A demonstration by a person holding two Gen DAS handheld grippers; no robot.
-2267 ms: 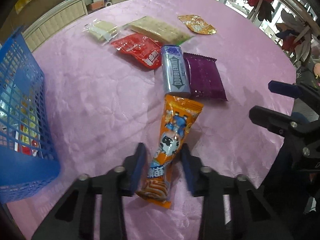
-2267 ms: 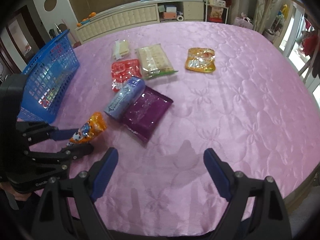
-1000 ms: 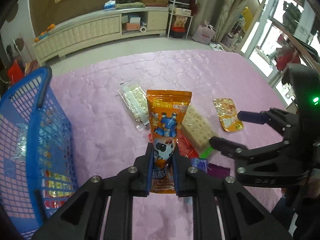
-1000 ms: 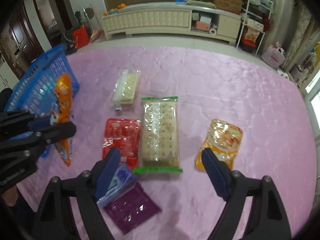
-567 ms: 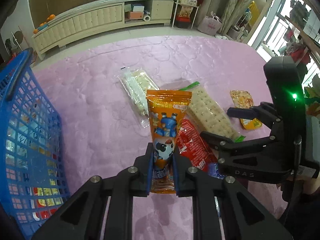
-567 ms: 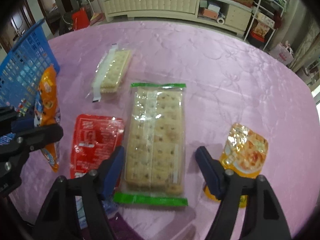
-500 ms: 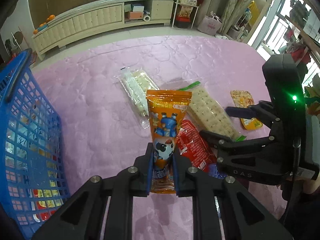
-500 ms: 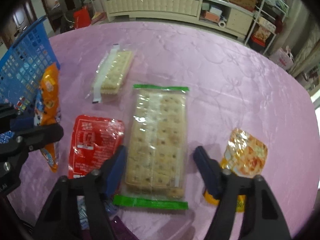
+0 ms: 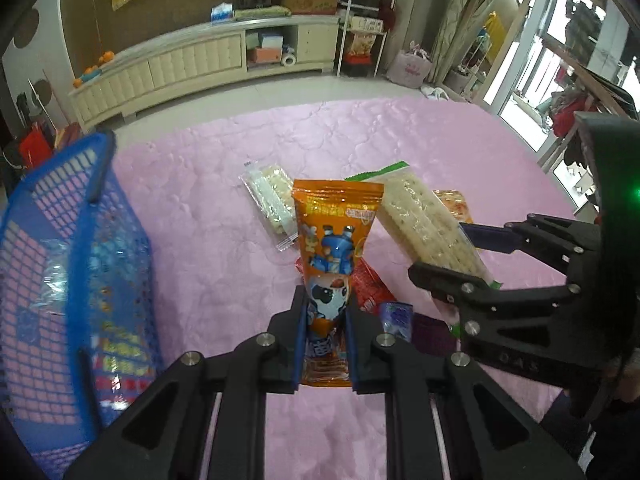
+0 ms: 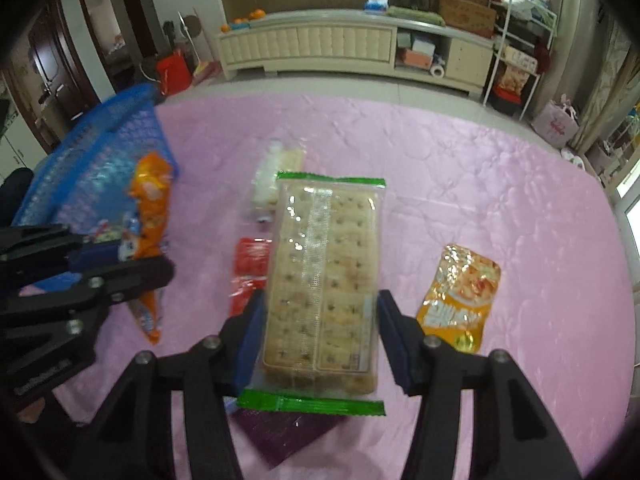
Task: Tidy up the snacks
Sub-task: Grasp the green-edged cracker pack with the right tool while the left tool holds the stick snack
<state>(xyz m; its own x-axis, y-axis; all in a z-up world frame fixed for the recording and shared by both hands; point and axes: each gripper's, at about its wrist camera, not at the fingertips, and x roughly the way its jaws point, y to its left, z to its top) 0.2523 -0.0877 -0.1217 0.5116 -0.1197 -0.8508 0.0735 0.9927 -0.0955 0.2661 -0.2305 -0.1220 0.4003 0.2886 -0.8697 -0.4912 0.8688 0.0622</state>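
Note:
My left gripper (image 9: pixel 324 320) is shut on the lower part of an orange snack pack (image 9: pixel 336 232) with a cartoon cow, holding it upright above the pink table. In the right wrist view that gripper (image 10: pixel 120 256) and the pack (image 10: pixel 150 216) hang just beside the blue basket (image 10: pixel 92 160). My right gripper (image 10: pixel 320 320) is shut on a long clear cracker pack (image 10: pixel 324 272) with green ends, pads pressing on both long sides, and the pack is off the table. From the left wrist view, the right gripper (image 9: pixel 442 254) carries the cracker pack (image 9: pixel 424 224) tilted.
The blue basket (image 9: pixel 80 260) at the left holds several packs. On the pink tablecloth (image 10: pixel 480 180) lie a small clear cracker pack (image 10: pixel 276 172), a red pack (image 10: pixel 248 268), a gold pouch (image 10: pixel 460 292), a purple pack (image 10: pixel 288 432) and a blue gum tube (image 9: pixel 394 314).
The left gripper shut on the orange pack and lifted it towards the basket. The right gripper came over the cracker pack, shut on it and raised it off the table.

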